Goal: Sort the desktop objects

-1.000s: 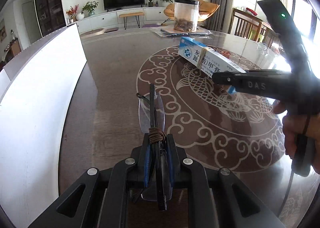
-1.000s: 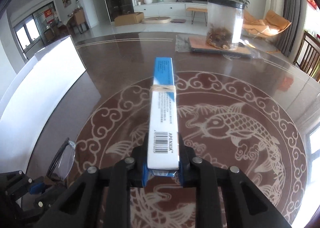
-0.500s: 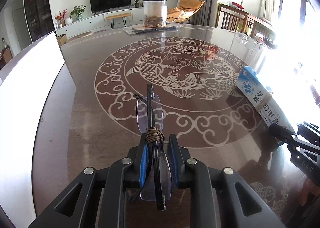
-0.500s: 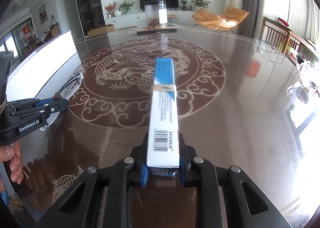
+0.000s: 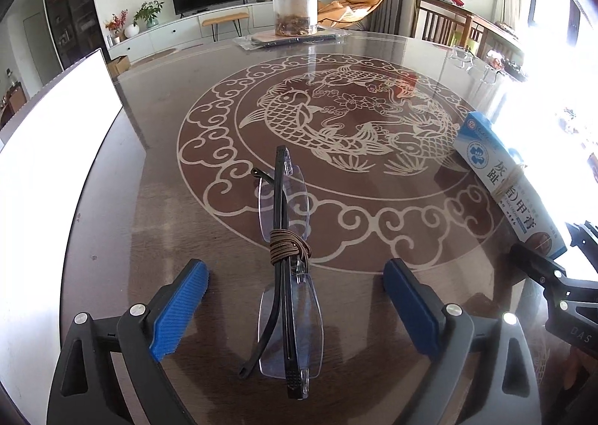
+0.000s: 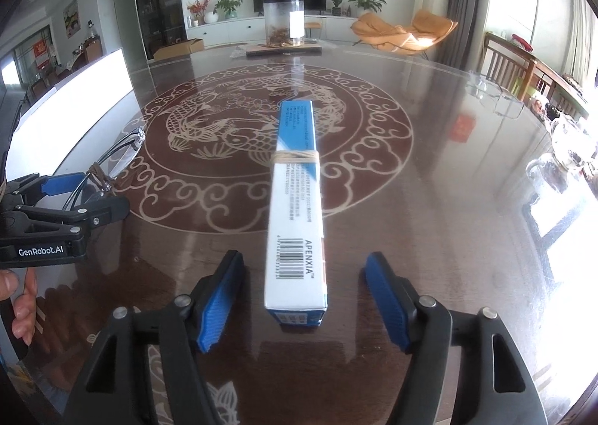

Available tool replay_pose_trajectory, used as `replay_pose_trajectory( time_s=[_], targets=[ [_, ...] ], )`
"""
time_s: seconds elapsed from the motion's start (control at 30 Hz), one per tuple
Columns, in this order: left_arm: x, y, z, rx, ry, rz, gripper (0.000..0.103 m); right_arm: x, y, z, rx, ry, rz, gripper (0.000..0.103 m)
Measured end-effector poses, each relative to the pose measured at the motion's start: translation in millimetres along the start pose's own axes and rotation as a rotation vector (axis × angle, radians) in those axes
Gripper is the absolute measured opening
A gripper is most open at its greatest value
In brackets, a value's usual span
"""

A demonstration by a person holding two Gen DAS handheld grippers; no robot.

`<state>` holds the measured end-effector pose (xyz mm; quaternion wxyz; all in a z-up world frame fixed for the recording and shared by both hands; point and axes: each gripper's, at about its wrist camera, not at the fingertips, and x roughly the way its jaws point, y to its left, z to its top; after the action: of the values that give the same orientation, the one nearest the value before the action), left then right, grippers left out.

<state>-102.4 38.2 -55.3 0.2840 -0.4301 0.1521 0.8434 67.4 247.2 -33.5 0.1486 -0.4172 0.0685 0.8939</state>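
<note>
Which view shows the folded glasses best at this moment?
The left wrist view: the glasses lie full length on the table between the open left gripper fingers, cord wrap visible. The right wrist view catches them only small and partly hidden at its left edge.

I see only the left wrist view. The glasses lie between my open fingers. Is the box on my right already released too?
Observer: Yes. The right gripper is open, and the blue-and-white box lies on the table between its pads, touching neither.
Operator: What is printed on the box's top side?
Observer: A barcode and the word APENXIA, near the gripper end.
Operator: Is something past the box, on its far right?
Observer: A second pair of glasses lies near the table's right edge.
</note>
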Motion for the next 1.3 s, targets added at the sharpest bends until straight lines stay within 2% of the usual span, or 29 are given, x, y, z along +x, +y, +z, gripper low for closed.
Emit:
replay_pose_trajectory(
  time_s=[0.7, 0.77, 0.9, 1.03, 1.1, 1.13, 1.17, 1.2, 1.3],
  targets=[
    [0, 0, 1, -0.002, 0.0, 0.0, 0.097, 3, 2, 1, 0.001, 0.006, -0.011, 0.075],
    [1, 0, 0, 0.002, 0.014, -0.014, 0.103, 3, 1, 0, 0.004, 0.007, -0.01, 0.076],
    [2, -1, 2, 0.003, 0.013, -0.016, 0.103, 3, 2, 1, 0.0, 0.011, -0.006, 0.077],
    [3, -1, 1, 0.003, 0.013, -0.016, 0.103, 4, -1, 10, 0.021, 0.029, 0.047, 0.078],
    [3, -1, 1, 0.002, 0.013, -0.017, 0.103, -1, -2, 22, 0.038, 0.002, 0.093, 0.078],
    [3, -2, 2, 0.002, 0.013, -0.017, 0.103, -2, -4, 27, 0.053, -0.01, 0.116, 0.071],
    [3, -2, 2, 0.003, 0.013, -0.017, 0.103, -1, -8, 32, 0.083, -0.004, 0.153, 0.055],
    [3, -2, 2, 0.002, 0.013, -0.016, 0.103, 3, -14, 36, 0.127, 0.017, 0.184, 0.05],
    [3, -2, 2, 0.002, 0.013, -0.016, 0.103, 10, -46, 31, 0.301, 0.023, 0.196, 0.048]
  ],
)
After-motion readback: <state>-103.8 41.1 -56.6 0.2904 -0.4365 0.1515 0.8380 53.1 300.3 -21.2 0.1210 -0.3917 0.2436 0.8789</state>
